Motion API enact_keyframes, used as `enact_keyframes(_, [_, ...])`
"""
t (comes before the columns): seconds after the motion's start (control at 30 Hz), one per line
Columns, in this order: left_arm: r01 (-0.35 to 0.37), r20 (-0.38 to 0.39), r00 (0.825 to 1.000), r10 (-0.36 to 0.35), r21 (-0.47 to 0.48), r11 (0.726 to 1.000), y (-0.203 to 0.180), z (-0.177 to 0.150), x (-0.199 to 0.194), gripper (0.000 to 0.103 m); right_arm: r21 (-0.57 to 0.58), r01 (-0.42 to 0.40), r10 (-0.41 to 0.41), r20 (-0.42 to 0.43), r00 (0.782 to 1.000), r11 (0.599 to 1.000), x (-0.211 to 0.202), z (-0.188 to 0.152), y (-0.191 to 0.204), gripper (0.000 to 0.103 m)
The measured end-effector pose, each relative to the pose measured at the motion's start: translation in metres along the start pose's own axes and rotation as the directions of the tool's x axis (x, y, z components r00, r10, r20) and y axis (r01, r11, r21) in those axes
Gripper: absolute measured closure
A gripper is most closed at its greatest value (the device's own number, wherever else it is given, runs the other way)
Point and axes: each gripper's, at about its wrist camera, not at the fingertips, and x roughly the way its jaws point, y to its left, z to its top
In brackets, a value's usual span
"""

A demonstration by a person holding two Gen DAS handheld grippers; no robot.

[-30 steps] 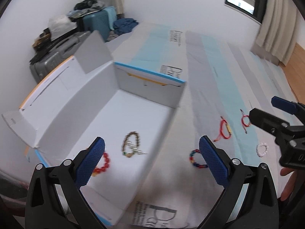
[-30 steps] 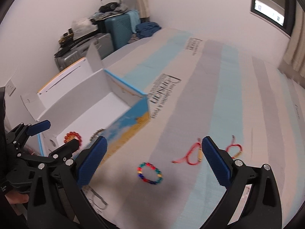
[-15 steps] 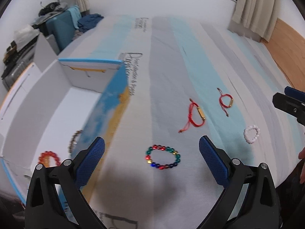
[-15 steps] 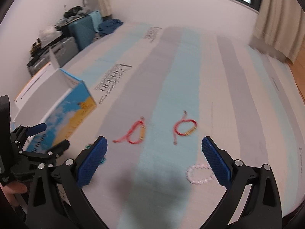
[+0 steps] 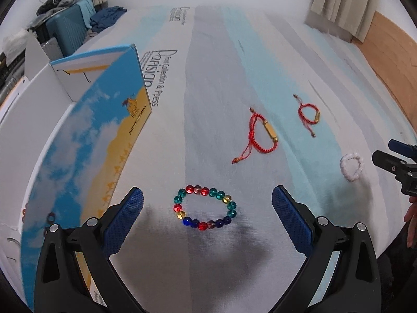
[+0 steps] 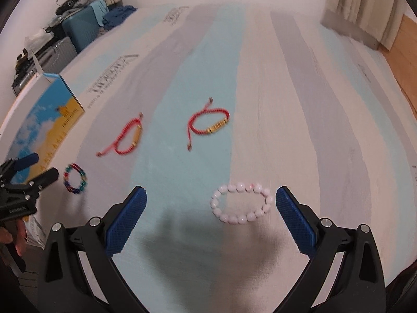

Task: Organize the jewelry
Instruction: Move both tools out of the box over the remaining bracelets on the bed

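A multicolour bead bracelet [image 5: 204, 210] lies on the striped sheet between the fingers of my open left gripper [image 5: 207, 203]; it also shows in the right wrist view [image 6: 75, 178]. A pale pink bead bracelet [image 6: 241, 203] lies between the fingers of my open right gripper [image 6: 211, 203]; it also shows in the left wrist view [image 5: 351, 167]. Two red cord bracelets with gold bars [image 5: 260, 137] [image 5: 308, 114] lie farther out. The open box [image 5: 86, 140] stands at the left, with beads showing at its near end.
Suitcases and piled clothes [image 5: 70, 26] stand at the far left against the wall. Curtains [image 5: 341, 2] and a wooden floor [image 5: 385, 49] are at the far right. The sheet covers the whole surface.
Both grippers have swung right, away from the box, and come down lower. The multicolour bracelet now sits between my left fingers and the pink one between my right fingers.
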Motion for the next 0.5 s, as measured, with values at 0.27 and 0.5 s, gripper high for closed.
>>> enact_keyframes(0.27, [-0.009, -0.016, 1.0, 0.009, 0.03, 1.0, 0.003, -0.012, 0.025, 0.007, 0.018, 0.005, -0.004, -0.04, 0.999, 1.0, 0.034, -0.017, -0.016, 0.008])
enact_keyframes(0.5, [-0.011, -0.028, 1.0, 0.012, 0.034, 0.999, 0.01, -0.02, 0.044, 0.008, 0.03, 0.007, -0.004, -0.083, 0.997, 1.0, 0.06, -0.028, -0.024, 0.008])
